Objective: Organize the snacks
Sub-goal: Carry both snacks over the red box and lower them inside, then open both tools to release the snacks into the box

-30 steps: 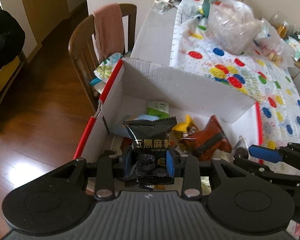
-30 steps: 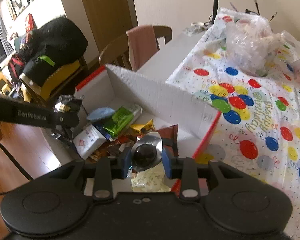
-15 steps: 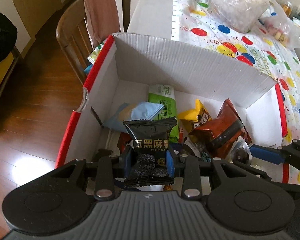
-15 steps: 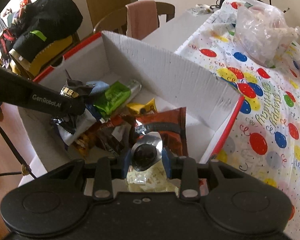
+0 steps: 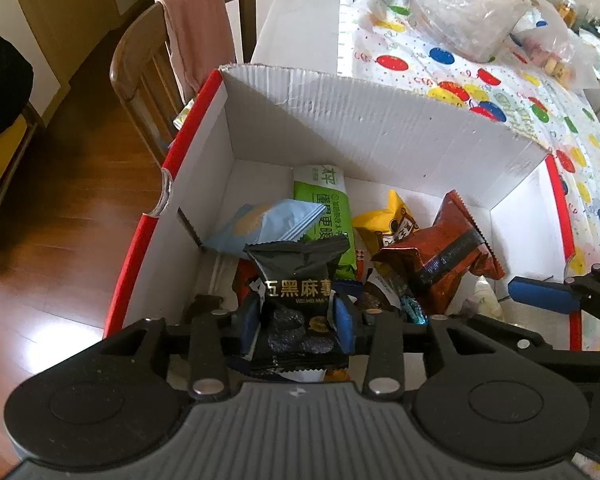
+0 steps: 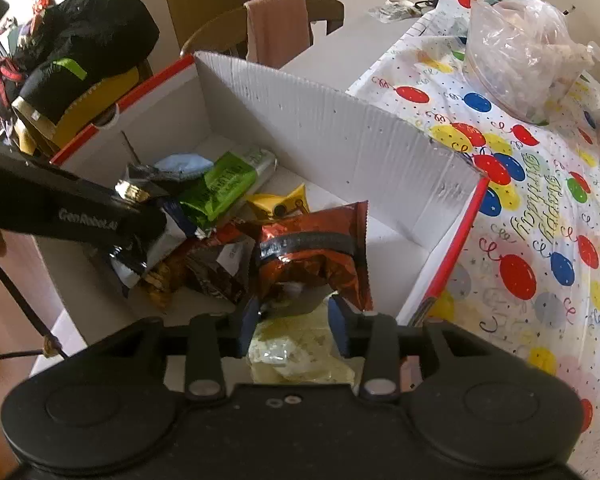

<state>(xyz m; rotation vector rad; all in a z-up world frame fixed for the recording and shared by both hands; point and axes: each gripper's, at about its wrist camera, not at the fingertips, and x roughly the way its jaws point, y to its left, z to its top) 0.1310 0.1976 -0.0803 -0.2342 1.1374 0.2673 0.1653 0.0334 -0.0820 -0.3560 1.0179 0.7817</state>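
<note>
Snacks piling up inside the white box [image 5: 380, 136] on the desk [image 5: 296, 20]!
Left gripper [image 5: 296, 316] hangs over the box, jaws opening around the black packet [image 5: 298, 300]; right gripper [image 6: 294, 320] opening too, over a pale wrapper [image 6: 300, 352] beside the red bag [image 6: 312, 256].

A wooden chair [image 5: 152, 60] draped with a pink cloth [image 5: 198, 28] stands on glossy reddish wood floor [image 5: 60, 208] beside the table [image 5: 300, 28], whose balloon-print tablecloth [image 6: 540, 208] lies under cream walls in daylight.
</note>
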